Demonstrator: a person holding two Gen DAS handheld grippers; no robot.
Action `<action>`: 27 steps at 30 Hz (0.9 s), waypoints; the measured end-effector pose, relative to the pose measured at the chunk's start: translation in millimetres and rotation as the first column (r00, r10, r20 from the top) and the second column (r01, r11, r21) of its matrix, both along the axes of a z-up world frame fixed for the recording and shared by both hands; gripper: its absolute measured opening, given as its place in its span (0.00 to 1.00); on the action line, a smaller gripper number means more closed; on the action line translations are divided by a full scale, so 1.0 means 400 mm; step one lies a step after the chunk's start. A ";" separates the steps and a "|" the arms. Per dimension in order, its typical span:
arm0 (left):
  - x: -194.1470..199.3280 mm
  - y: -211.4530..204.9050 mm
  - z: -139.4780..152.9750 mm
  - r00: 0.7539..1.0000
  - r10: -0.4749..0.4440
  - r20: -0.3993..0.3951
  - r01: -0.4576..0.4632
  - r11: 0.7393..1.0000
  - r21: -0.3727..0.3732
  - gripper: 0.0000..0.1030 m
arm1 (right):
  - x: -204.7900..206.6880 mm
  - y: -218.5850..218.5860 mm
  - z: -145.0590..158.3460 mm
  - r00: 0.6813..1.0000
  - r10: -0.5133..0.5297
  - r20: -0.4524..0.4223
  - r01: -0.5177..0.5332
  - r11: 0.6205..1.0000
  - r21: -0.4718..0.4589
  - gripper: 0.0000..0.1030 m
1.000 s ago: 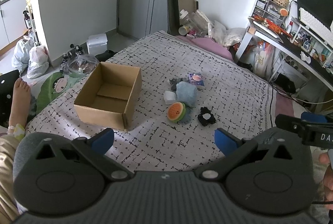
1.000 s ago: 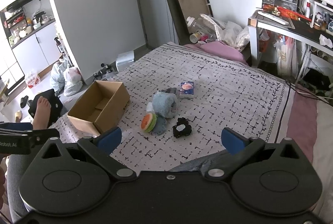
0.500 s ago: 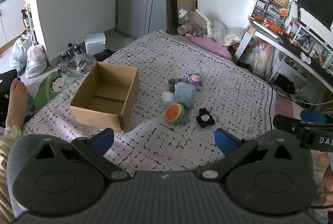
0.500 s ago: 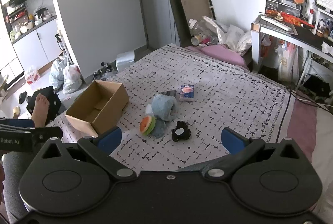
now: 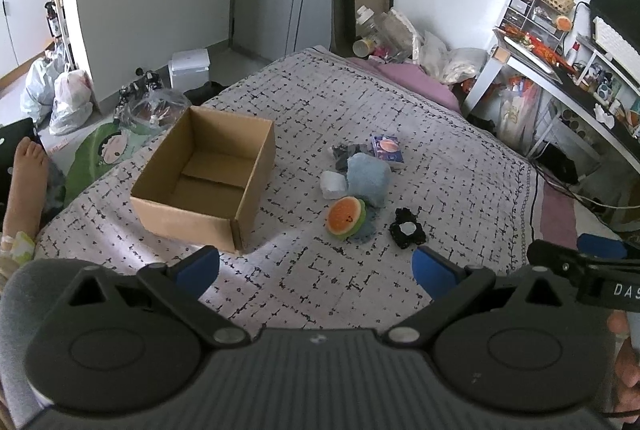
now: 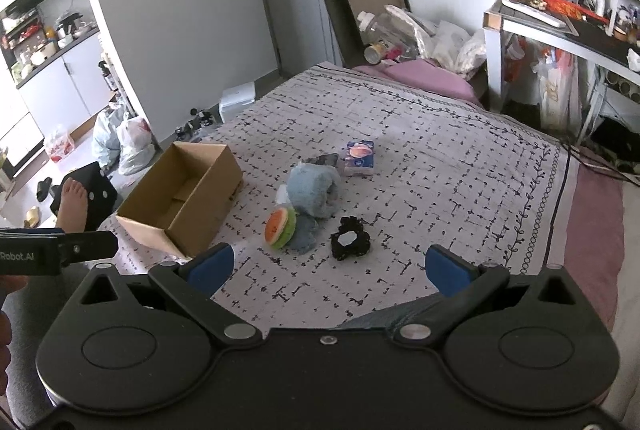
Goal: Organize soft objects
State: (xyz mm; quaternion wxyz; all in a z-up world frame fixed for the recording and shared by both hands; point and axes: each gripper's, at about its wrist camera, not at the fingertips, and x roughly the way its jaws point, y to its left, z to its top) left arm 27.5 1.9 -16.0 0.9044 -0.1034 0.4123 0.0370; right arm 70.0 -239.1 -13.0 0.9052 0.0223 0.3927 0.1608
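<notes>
A patterned bed (image 5: 400,102) carries an open cardboard box (image 5: 208,174) at its left, empty inside. To the box's right lies a cluster of soft things: a blue plush (image 5: 368,176), a watermelon-slice toy (image 5: 346,218) just near of it, and a black scrunchie (image 5: 407,233) further right. The left gripper (image 5: 316,266) and right gripper (image 6: 327,265) both hang released above the near bed edge, holding nothing.

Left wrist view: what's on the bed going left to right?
cardboard box → white soft block → watermelon plush → black scrunchie. The blue plush and the tissue pack overlap that span, so they are left out.
</notes>
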 end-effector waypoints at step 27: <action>0.190 -0.022 -0.116 0.998 -0.017 -0.066 0.015 1.000 -0.019 0.99 | 0.124 -0.071 -0.112 0.991 -0.053 -0.125 0.060 0.997 0.050 1.00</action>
